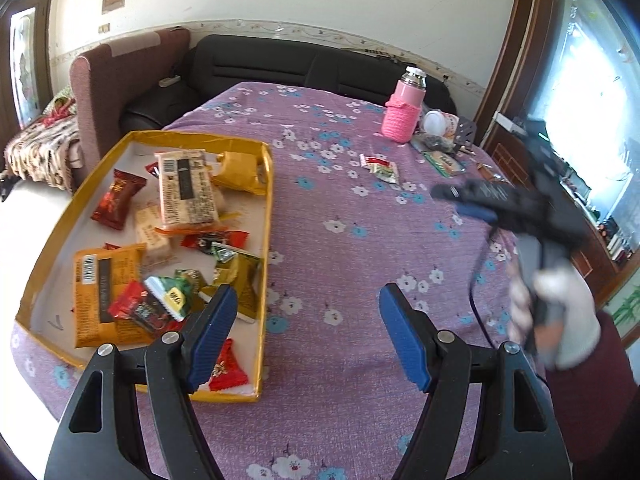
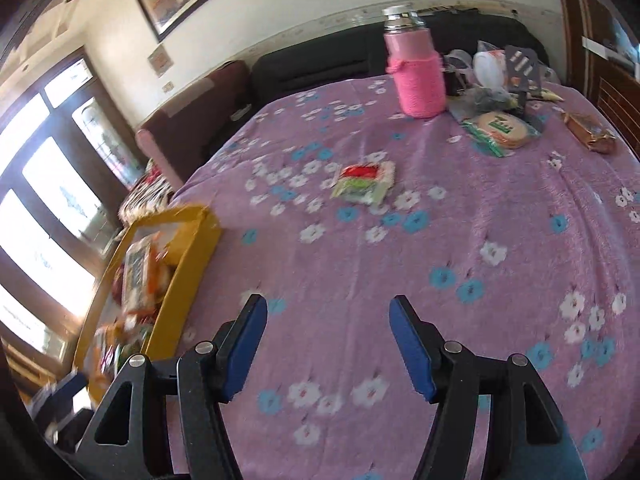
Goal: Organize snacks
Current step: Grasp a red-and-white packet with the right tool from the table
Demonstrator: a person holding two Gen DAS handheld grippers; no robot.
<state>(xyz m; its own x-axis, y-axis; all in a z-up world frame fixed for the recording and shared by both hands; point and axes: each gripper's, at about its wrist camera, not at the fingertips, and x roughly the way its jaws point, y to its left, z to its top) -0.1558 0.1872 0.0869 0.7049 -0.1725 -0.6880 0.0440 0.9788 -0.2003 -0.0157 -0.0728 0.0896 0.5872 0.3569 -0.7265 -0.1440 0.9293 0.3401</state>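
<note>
Nearest, the left gripper (image 1: pixel 308 334) hangs with its jaws apart and empty over the counter (image 1: pixel 360 360), just beside the yellow tray (image 1: pixel 267 208), likely parked clear so the other hand can work. Inside that tray the gathered snacks (image 1: pixel 186 190) lie heaped. Further out, the right gripper (image 2: pixel 328 344) also gapes, nothing between its pads, aimed toward a loose red-and-green packet (image 2: pixel 362 182) lying alone mid-counter, probably the next pick, though blur softens it. Beyond stands a pink bottle (image 2: pixel 418 76).
</note>
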